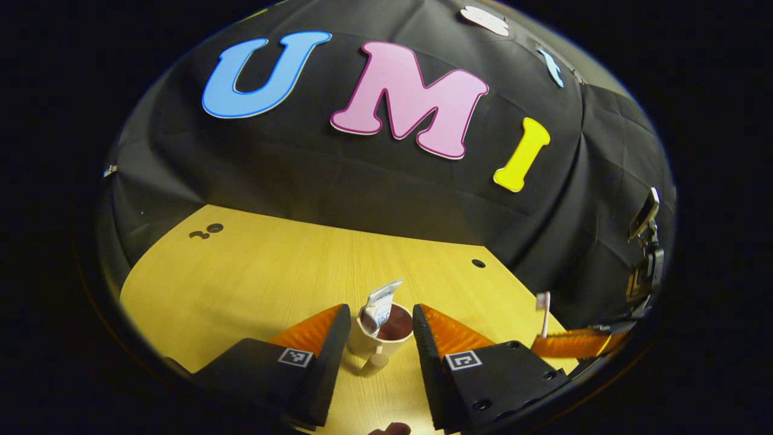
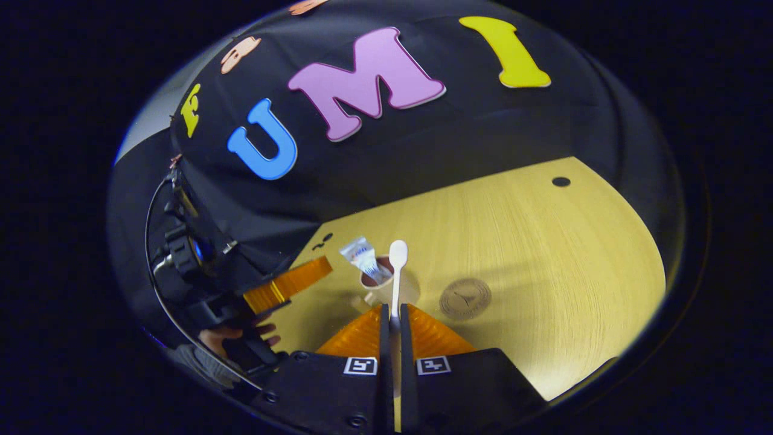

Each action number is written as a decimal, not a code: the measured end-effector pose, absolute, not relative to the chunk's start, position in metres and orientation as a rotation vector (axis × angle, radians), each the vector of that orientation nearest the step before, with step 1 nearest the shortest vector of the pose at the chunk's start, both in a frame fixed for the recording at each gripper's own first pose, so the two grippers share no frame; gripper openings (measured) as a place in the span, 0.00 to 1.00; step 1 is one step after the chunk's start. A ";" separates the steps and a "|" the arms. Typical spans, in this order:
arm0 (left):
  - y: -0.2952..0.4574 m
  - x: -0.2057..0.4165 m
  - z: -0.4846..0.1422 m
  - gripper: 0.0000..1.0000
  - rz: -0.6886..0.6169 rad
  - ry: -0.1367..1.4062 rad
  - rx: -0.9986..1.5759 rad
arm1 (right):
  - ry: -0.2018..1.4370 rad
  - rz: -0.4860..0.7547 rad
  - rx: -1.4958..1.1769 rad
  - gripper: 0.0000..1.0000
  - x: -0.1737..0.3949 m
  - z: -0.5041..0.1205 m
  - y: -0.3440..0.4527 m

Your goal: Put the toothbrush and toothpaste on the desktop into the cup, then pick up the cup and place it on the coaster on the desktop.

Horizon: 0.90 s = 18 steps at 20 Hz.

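A cream cup (image 1: 380, 339) with a dark inside stands on the wooden desk, its handle toward me. The toothpaste tube (image 1: 381, 304) stands upright in it. My left gripper (image 1: 381, 326) is open, one finger on each side of the cup, not pressing it. In the right gripper view my right gripper (image 2: 393, 320) is shut on the white toothbrush (image 2: 397, 275), whose head points up just in front of the cup (image 2: 386, 289) and toothpaste (image 2: 362, 257). The round coaster (image 2: 464, 298) lies flat to the right of the cup. The toothbrush (image 1: 543, 311) and right gripper's fingers (image 1: 570, 343) appear at the right of the left gripper view.
The wooden desk (image 2: 543, 254) has small dark holes (image 2: 561, 181) near its far edge. Black cloth walls close the booth behind. A hand (image 2: 238, 338) holds the left gripper at the left of the right gripper view.
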<state>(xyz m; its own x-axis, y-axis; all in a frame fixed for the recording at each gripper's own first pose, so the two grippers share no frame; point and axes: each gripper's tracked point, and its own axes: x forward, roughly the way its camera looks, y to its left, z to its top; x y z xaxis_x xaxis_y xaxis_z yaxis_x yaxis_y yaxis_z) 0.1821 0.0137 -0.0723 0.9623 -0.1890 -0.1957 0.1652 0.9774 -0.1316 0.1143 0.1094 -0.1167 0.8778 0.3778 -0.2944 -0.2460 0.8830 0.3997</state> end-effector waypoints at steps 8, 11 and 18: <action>0.026 0.098 -0.080 0.65 -0.164 0.256 -0.167 | 0.140 0.407 0.348 0.09 0.196 -0.047 0.158; 0.030 0.073 -0.089 0.65 -0.151 0.283 -0.145 | 0.119 0.386 0.354 0.09 0.229 -0.054 0.163; 0.041 0.031 -0.116 0.65 -0.113 0.328 -0.183 | 0.134 0.322 0.319 0.09 0.278 -0.107 0.173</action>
<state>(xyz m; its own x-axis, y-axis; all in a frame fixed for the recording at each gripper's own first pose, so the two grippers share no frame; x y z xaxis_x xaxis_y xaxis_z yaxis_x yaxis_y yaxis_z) 0.0312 0.0406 -0.1165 0.9406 -0.1397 -0.3096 0.0804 0.9772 -0.1965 0.2782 0.1729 -0.1071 0.9402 0.3314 -0.0786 -0.2895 0.8991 0.3284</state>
